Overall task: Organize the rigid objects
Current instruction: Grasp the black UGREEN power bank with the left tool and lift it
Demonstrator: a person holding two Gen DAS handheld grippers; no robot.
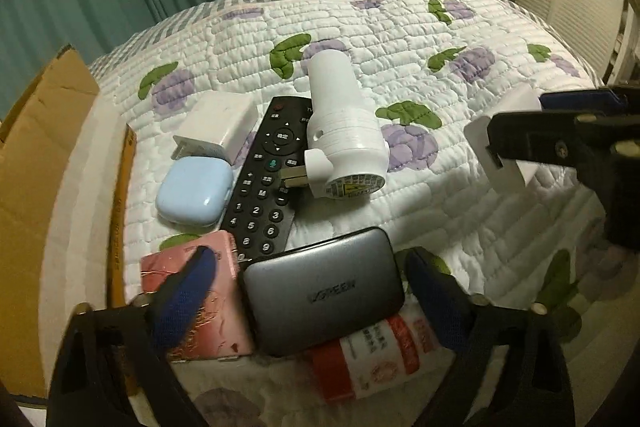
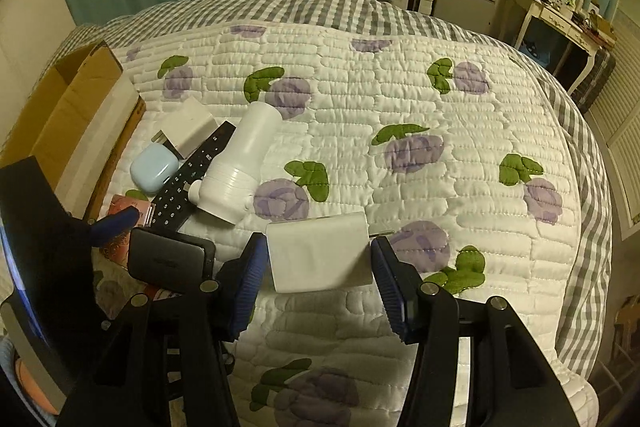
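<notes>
Bracketing the grey power bank [image 1: 322, 293], the left gripper [image 1: 316, 291] gapes open; the right gripper [image 2: 318, 259] pinches the white charger block [image 2: 320, 255] crosswise.

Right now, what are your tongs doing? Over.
Right tongs shut on white charger. Left tongs open around grey power bank. Pink box and remote crowd it.

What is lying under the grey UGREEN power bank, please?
The grey UGREEN power bank rests partly on a red-and-white labelled bottle and against the pink box. What lies beneath its middle is covered.
</notes>
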